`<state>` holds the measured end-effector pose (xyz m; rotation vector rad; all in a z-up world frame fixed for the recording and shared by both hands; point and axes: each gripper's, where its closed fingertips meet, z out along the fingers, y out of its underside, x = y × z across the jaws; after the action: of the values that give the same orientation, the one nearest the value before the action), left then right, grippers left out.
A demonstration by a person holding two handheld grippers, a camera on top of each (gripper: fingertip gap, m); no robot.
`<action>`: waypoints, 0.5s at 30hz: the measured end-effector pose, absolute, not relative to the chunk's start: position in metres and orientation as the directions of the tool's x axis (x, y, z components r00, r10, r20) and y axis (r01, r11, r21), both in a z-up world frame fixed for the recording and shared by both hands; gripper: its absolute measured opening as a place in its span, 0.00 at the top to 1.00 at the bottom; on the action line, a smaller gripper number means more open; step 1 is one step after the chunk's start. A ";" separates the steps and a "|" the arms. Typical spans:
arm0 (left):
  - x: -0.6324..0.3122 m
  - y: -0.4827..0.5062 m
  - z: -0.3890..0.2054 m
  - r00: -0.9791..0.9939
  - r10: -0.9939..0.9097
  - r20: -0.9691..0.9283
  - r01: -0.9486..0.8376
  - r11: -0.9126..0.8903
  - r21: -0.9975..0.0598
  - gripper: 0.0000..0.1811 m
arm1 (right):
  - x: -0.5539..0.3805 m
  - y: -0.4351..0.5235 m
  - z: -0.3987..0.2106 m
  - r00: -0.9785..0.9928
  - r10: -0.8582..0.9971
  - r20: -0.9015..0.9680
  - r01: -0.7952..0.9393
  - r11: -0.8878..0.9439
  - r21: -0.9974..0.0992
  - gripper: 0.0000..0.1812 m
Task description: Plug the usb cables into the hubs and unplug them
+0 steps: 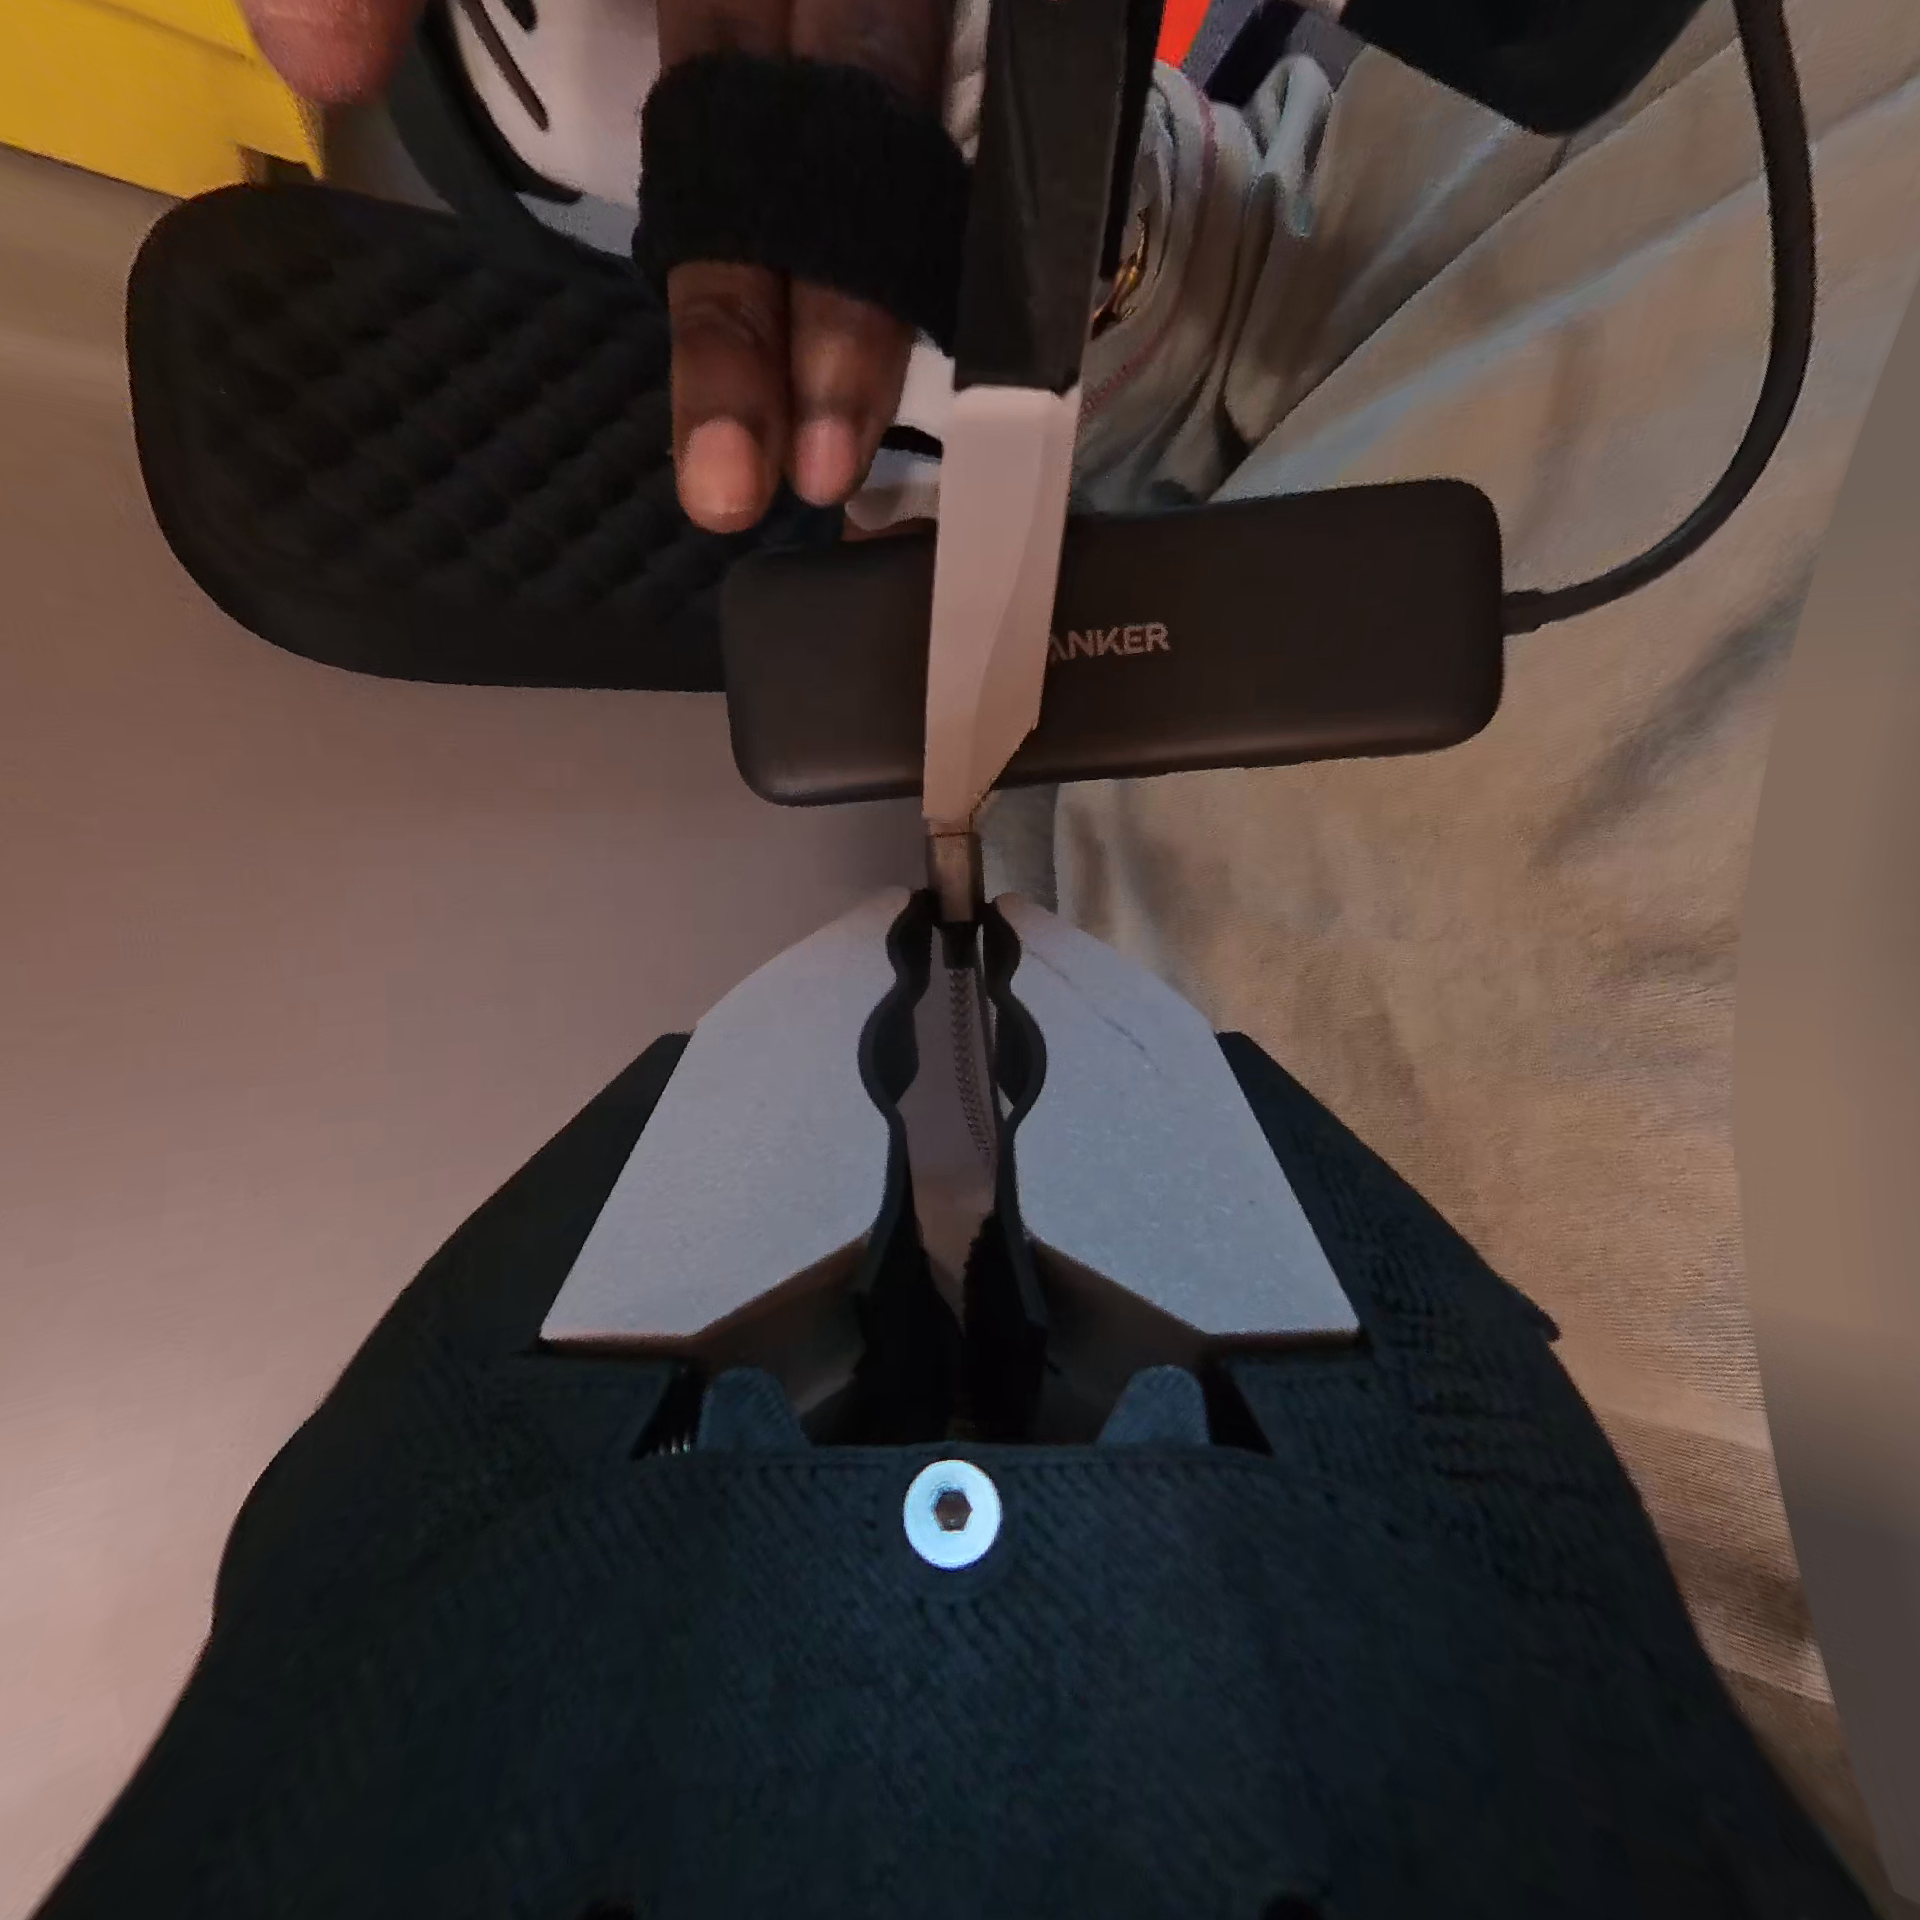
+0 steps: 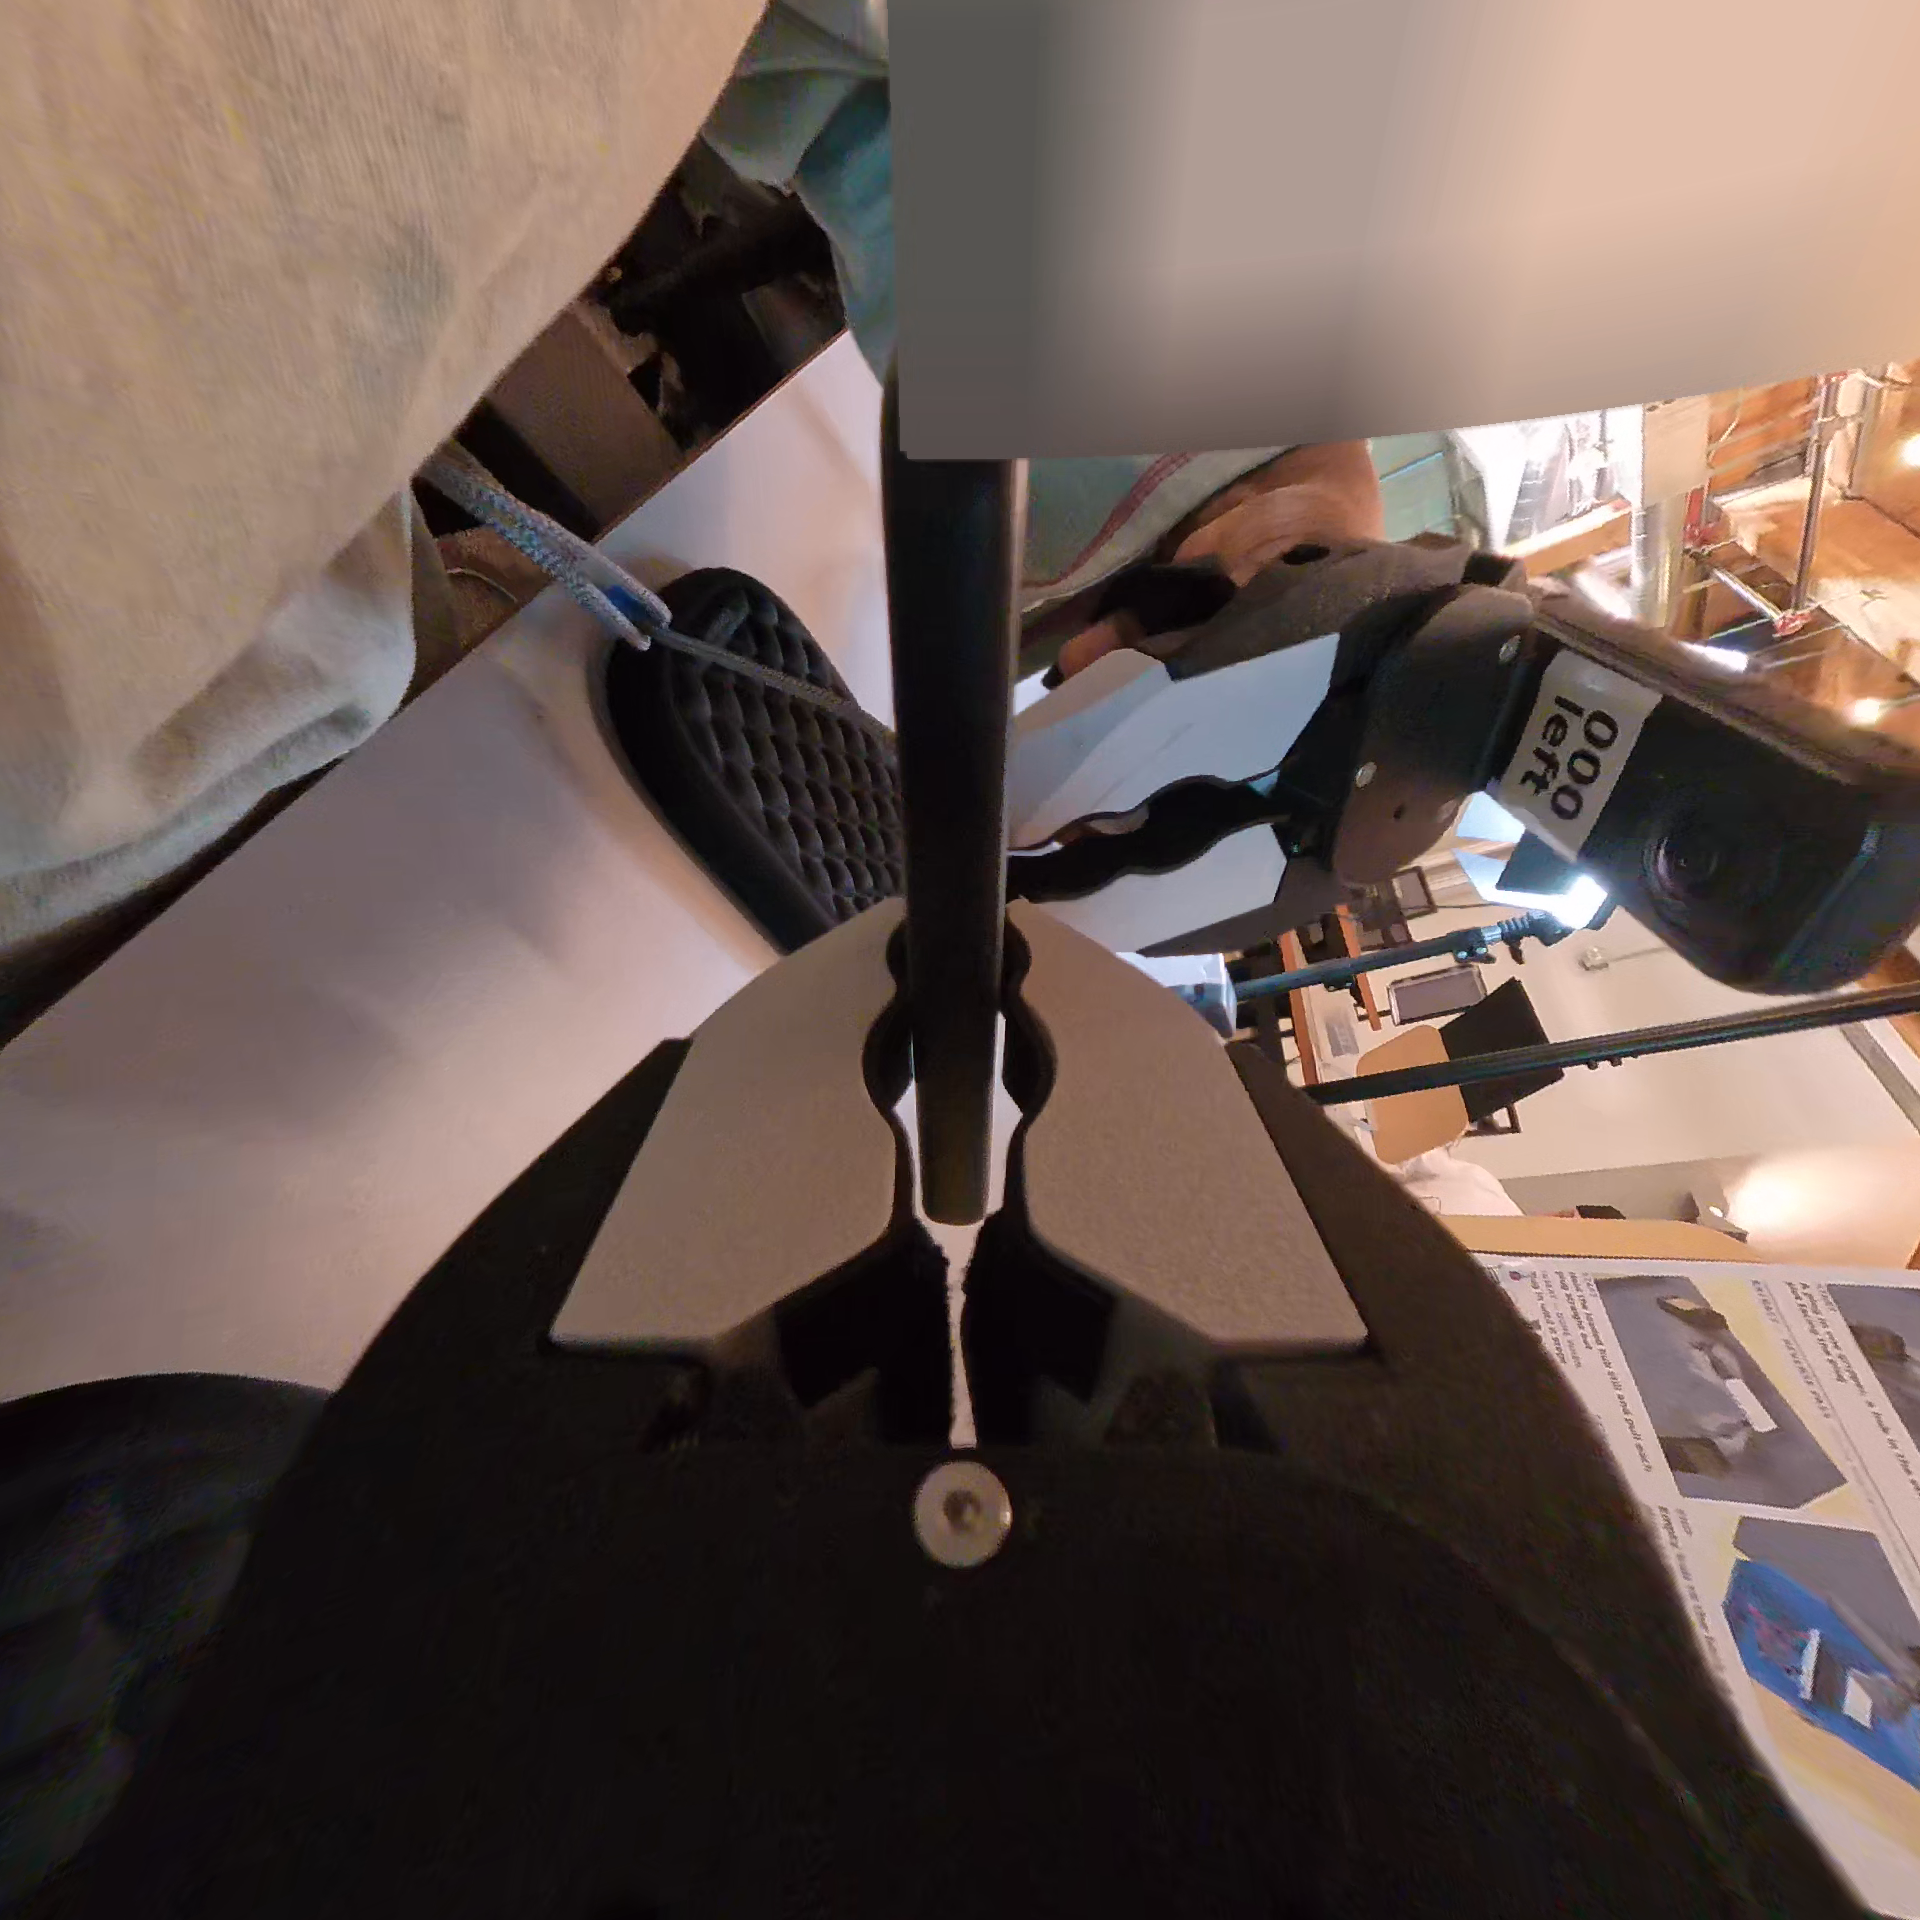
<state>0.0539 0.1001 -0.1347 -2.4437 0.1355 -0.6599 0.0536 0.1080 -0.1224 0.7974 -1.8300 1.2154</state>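
In the left wrist view the left hand-held gripper (image 1: pixel 954 920) is closed almost fully on a USB plug (image 1: pixel 954 883): the two grey fingers (image 1: pixel 774 1132) pinch its dark body at their very tips, and the metal connector end sticks out just past them. A braided cable (image 1: pixel 971 1060) runs back from the plug through the narrow gap between the fingers. Straight ahead of the plug sits the dark USB hub (image 1: pixel 1247 644), lying crosswise to the fingers. The plug's metal end reaches the hub's near edge, but whether it is seated in a port cannot be told. The right hand-held gripper (image 1: pixel 997 623) comes down from above, and one of its white fingers crosses the hub's top face, ending right at the plug. The hub's own black cord (image 1: pixel 1766 312) leaves its right end and curves upward. A hand (image 1: pixel 769 395) in a black fingerless glove hangs just left of that white finger, above a black textured pad (image 1: pixel 395 447) on the pale table (image 1: pixel 312 935).

In the right wrist view the right hand-held gripper (image 2: pixel 954 971) is clamped on the hub (image 2: pixel 951 831), seen edge-on as a dark bar that fills the slit between its grey fingers (image 2: pixel 779 1143). The left hand-held gripper (image 2: pixel 1049 878) comes in from the right, its black pads reaching the hub's side. A second braided cable with a blue-tipped plug (image 2: pixel 623 608) lies loose over the textured pad (image 2: pixel 769 769). Printed sheets (image 2: pixel 1714 1507) lie at the lower right.
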 end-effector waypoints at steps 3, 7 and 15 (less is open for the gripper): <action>0.051 0.100 -0.137 0.857 -0.236 0.458 0.082 -0.815 -0.573 0.95 | 0.052 0.108 -0.127 -0.492 -0.097 0.865 -0.826 0.365 -0.429 0.93; 0.049 0.100 -0.139 0.850 -0.233 0.472 0.095 -0.814 -0.573 0.95 | 0.050 0.107 -0.129 -0.490 -0.104 0.866 -0.826 0.372 -0.423 0.93; 0.050 0.099 -0.141 0.848 -0.238 0.473 0.089 -0.817 -0.570 0.95 | 0.049 0.107 -0.133 -0.471 -0.132 0.872 -0.833 0.393 -0.390 0.93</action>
<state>0.0504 0.0993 -0.1414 -2.4244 0.1081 -0.7236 0.0485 0.1070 -0.1328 0.8317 -1.8616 1.1215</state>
